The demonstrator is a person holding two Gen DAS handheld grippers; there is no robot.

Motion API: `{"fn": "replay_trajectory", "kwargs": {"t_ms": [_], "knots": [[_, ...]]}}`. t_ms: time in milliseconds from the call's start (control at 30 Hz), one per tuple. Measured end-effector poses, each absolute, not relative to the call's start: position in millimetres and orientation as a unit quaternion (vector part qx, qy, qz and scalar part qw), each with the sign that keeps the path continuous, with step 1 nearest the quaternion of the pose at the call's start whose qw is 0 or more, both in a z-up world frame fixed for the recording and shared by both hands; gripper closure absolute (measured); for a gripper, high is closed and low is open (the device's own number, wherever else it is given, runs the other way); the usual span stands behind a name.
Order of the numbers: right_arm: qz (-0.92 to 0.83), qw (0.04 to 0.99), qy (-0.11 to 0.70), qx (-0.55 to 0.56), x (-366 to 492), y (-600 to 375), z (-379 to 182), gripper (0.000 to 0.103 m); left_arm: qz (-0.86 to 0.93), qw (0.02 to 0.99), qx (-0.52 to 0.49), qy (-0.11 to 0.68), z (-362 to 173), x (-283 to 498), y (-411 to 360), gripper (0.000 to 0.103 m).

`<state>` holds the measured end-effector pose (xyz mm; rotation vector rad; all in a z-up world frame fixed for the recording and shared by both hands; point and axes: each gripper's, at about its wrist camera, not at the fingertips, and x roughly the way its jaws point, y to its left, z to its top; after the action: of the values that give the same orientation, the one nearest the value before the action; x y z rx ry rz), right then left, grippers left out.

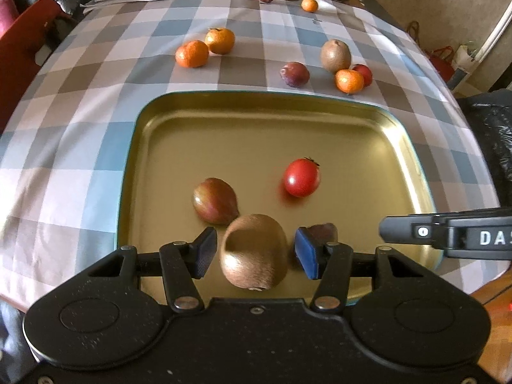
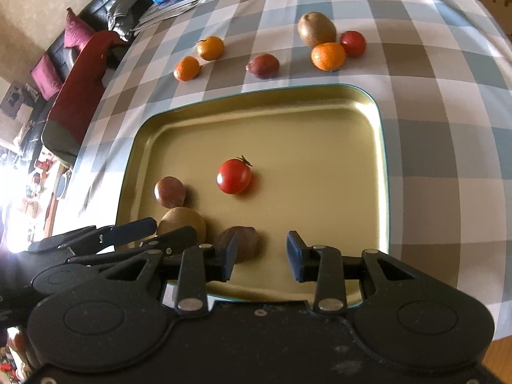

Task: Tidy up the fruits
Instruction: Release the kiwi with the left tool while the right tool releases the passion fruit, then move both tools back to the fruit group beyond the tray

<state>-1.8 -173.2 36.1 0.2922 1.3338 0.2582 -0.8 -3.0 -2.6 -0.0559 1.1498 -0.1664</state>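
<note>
Your left gripper [image 1: 256, 252] hangs over the near edge of the shallow gold-coloured metal tray [image 1: 256, 102], which sits on the grey, blue and white checked tablecloth [image 1: 96, 112]. Its jaws are released: the fuzzy brown oval kiwi [image 1: 254, 257] lies between the blue pads, with a thin gap on each side. From the right wrist view the kiwi seems to rest on the tray floor, though your fingers hide part of it.

Just beyond it to the left lies a red-brown pear-shaped fruit [image 1: 216, 201]. Further right sits a glossy red cherry tomato [image 1: 301, 177]. A dark purple-brown fruit [image 2: 240, 243] lies just beyond one finger of your right gripper [image 2: 260, 260], whose jaws are parted with nothing between them.

I judge you are at the end of a placing step, with four fruits in the tray.

On the cloth beyond the tray, you still have two orange mandarins [image 1: 192, 53], a purple plum-like fruit [image 1: 295, 74], a second brown kiwi [image 1: 336, 55], another mandarin [image 1: 349, 80] touching it, and a small red fruit [image 1: 363, 73].

Next, lift both grippers straight up without nudging the fruit in the tray. The pair of mandarins looks the easiest reach for your left gripper. The cluster on the right needs a careful approach, since those fruits are round and touching.
</note>
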Motion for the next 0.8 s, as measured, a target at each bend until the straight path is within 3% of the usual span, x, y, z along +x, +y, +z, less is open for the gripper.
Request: {"fn": "replay_trajectory", "kwargs": {"t_ms": [800], "knots": [[0.07,0.785,0.594,0.16,43.1,-202.1,30.9,0.066,-0.073,0.842,-0.008,0.534,8.7,84.9,-4.7,0.044]]}}
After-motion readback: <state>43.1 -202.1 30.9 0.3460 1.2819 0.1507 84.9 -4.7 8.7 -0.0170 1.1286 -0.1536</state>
